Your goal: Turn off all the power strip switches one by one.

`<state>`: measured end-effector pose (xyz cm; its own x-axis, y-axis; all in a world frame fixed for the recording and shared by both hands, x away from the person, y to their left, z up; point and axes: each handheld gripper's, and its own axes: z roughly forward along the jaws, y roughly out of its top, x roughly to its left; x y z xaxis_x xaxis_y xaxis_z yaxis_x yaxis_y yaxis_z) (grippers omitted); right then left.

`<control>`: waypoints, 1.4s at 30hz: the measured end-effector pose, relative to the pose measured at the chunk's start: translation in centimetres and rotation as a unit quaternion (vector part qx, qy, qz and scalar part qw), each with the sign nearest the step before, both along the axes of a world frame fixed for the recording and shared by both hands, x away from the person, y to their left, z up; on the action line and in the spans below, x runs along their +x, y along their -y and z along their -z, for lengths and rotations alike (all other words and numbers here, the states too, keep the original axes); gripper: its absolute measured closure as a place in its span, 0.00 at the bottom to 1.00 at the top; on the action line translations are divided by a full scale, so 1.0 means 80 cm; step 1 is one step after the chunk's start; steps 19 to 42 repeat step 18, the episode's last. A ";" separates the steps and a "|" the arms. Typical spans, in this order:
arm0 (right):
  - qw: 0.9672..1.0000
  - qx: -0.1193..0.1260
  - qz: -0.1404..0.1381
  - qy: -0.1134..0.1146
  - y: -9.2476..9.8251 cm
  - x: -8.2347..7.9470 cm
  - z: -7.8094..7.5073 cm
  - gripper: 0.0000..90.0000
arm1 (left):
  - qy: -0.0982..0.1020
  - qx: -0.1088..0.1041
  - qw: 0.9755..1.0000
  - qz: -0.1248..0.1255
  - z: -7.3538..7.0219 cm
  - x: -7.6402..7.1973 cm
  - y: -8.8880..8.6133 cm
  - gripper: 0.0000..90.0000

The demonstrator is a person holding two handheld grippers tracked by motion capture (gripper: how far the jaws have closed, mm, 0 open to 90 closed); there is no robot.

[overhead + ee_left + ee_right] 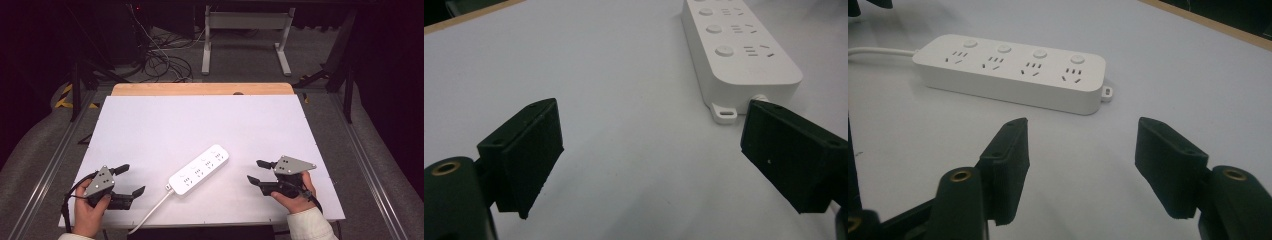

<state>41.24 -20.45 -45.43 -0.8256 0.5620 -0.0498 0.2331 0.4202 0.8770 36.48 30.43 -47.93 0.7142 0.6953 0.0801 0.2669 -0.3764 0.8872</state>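
A white power strip (199,169) with several sockets and buttons lies slantwise in the near middle of the white table top (200,125), its white cable (150,212) running off the front edge. My left gripper (130,180) rests near the front left, open and empty, jaws pointing right toward the strip's cable end (744,55). On the other side, my right gripper (257,171) is open and empty too, jaws pointing left at the strip's long side (1013,70). Both midpoints (649,155) (1080,160) lie over bare table.
A wooden strip (202,89) borders the table's far edge. Beyond it are a white frame's legs (245,40) and tangled cables (160,60) on the floor. Metal rails (55,155) run along both sides of the table.
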 end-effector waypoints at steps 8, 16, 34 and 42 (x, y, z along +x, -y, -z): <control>1.000 -0.002 -0.002 -0.001 -0.001 0.001 0.001 0.44 | 0.005 -0.002 1.000 0.002 -0.006 -0.005 0.007 0.10; 1.000 -0.004 -0.002 -0.001 -0.002 0.001 0.002 0.44 | -0.015 -0.019 1.000 0.002 -0.005 -0.005 0.004 0.08; 1.000 -0.003 -0.001 -0.001 -0.001 0.001 0.002 0.44 | -0.015 -0.019 1.000 0.002 -0.004 -0.004 0.002 0.08; 1.000 -0.003 -0.001 -0.001 -0.001 0.001 0.002 0.44 | -0.015 -0.019 1.000 0.002 -0.004 -0.004 0.002 0.08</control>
